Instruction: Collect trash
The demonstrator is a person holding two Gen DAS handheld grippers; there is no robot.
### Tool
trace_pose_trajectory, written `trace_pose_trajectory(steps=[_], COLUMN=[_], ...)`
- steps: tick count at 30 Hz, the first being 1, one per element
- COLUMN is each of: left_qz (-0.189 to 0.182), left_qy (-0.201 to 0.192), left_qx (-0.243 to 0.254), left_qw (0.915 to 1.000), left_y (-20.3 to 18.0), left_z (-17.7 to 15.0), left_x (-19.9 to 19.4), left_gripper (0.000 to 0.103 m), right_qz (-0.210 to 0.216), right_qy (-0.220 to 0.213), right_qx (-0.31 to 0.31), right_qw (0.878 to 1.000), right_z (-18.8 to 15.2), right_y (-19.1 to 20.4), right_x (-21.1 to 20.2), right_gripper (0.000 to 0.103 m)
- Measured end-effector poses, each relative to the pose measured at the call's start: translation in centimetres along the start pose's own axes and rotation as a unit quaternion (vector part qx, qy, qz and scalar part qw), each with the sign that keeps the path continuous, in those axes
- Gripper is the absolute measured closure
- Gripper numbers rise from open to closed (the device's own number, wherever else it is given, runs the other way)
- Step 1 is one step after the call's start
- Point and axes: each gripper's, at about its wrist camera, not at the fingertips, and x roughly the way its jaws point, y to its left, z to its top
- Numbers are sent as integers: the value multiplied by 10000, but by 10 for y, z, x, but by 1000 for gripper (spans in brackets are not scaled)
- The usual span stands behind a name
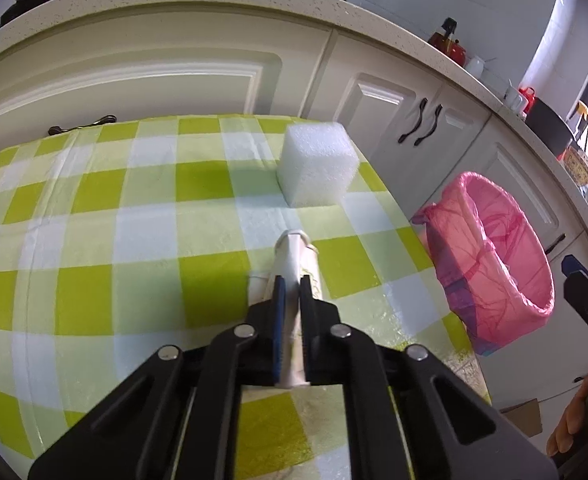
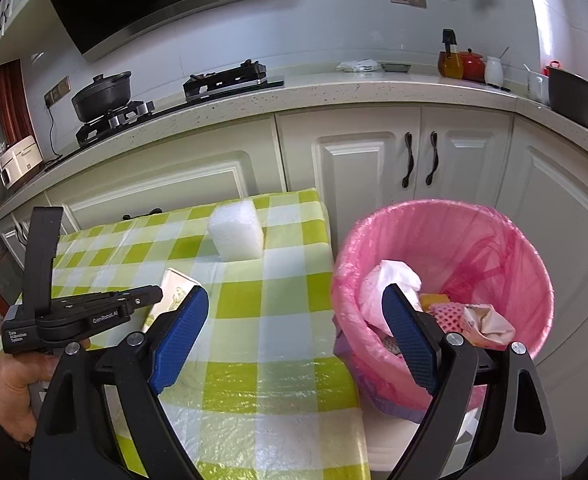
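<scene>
- Left wrist view: the left gripper is clamped flat on a crushed white paper cup lying on the green-and-white checked tablecloth. One white foam block waits beyond it; one pink-lined round bin stands past the table edge.
- Right wrist view: the right gripper hangs empty, fingers wide apart, between table and bin. Several crumpled pieces already lie in the bin (roughly four), so I judge two items left.
</scene>
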Motion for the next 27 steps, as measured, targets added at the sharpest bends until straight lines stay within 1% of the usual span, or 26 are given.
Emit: trace_pose_trajectory(steps=[5,10,15,16,18,19,20,21,27], left_qz=[7,-6,-192,-177,-123,-122,-97,-55,41], left_qy=[-46,-135,-207,-209,-250,-267,-280,-316,-405], left_qx=[-104,-224,-296,-301,-305,-322,-334,-358,-495], left_qw=[9999,9997,9992,9992,9991,9991,9990,9988,9979], left_y=[21,42,58,60,65,69,72,75,97], left_z=[5,8,9,9,8,8,7,7,9], left_x=[-5,-11,-17,-18,-21,-23,-24,-26,-35], left_gripper=[103,103,102,101,94,82,66,61,60], right_qz=[66,173,121,104,137,136,131,133,132], right_qy=[103,284,399,452,510,539,577,600,730], right_qx=[-83,-144,-235,-248,-217,-202,-184,-168,-314], right_qw=[9999,9993,9989,9986,9984,9982,9981,9980,9967], right_z=[10,21,34,37,42,44,46,47,51], right_y=[20,42,54,56,59,60,61,61,77], right_x=[27,64,96,104,117,122,128,131,154], right_gripper=[18,18,18,18,18,18,18,18,18])
